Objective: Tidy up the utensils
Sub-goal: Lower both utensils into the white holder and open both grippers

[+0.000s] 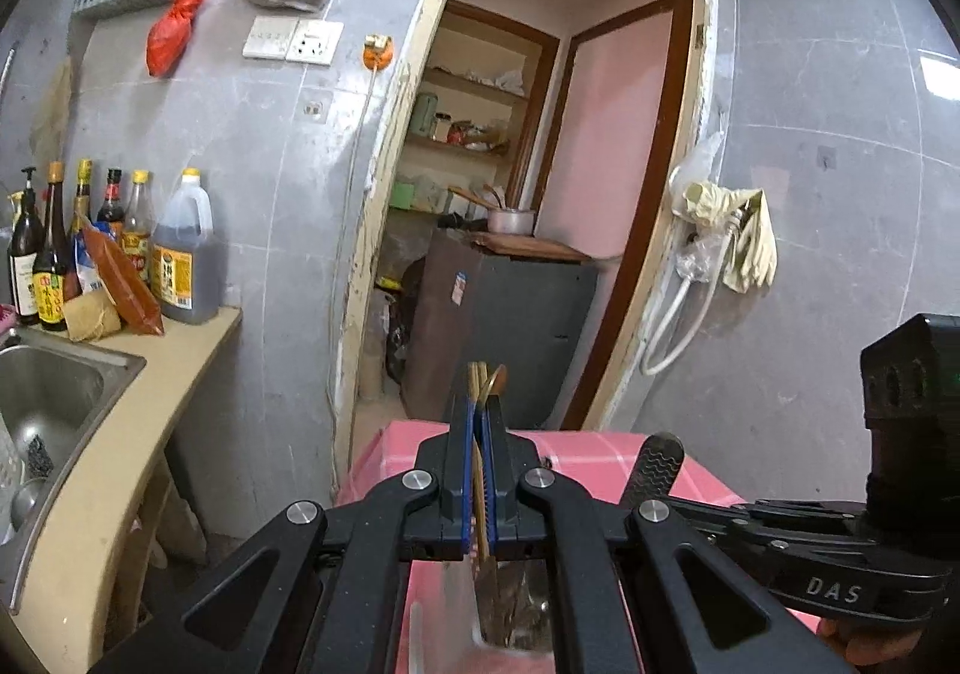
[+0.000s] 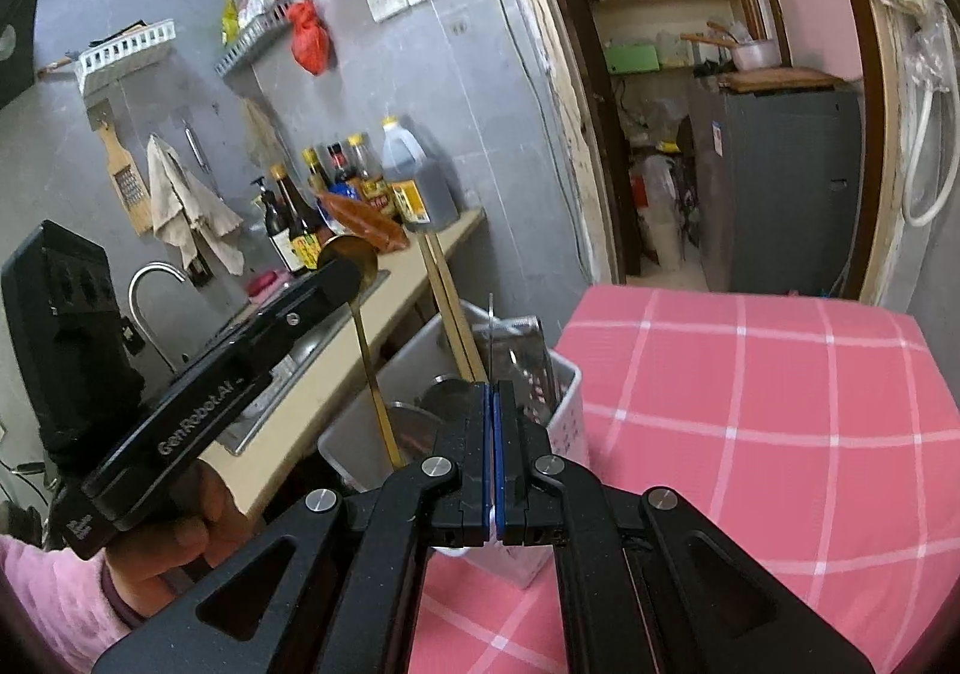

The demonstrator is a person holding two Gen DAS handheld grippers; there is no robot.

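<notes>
Left gripper [image 1: 478, 416] jaws clamp chopsticks [image 1: 477, 380] — utensil bin [image 2: 564, 404] at tablecloth [image 2: 750, 404] edge.

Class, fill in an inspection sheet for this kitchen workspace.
Surface: pink checked tablecloth.
Job's things: white plastic utensil holder with metal utensils inside; wooden chopsticks; gold spoon; wavy-patterned metal handle.
Clutter: nothing seen on the cloth.
Grippers: left claw shut on chopsticks and spoon; right claw shut on the metal handle.
Cables: white cord down the grey wall.
Surroundings: steel sink, sauce bottles, open doorway.
</notes>
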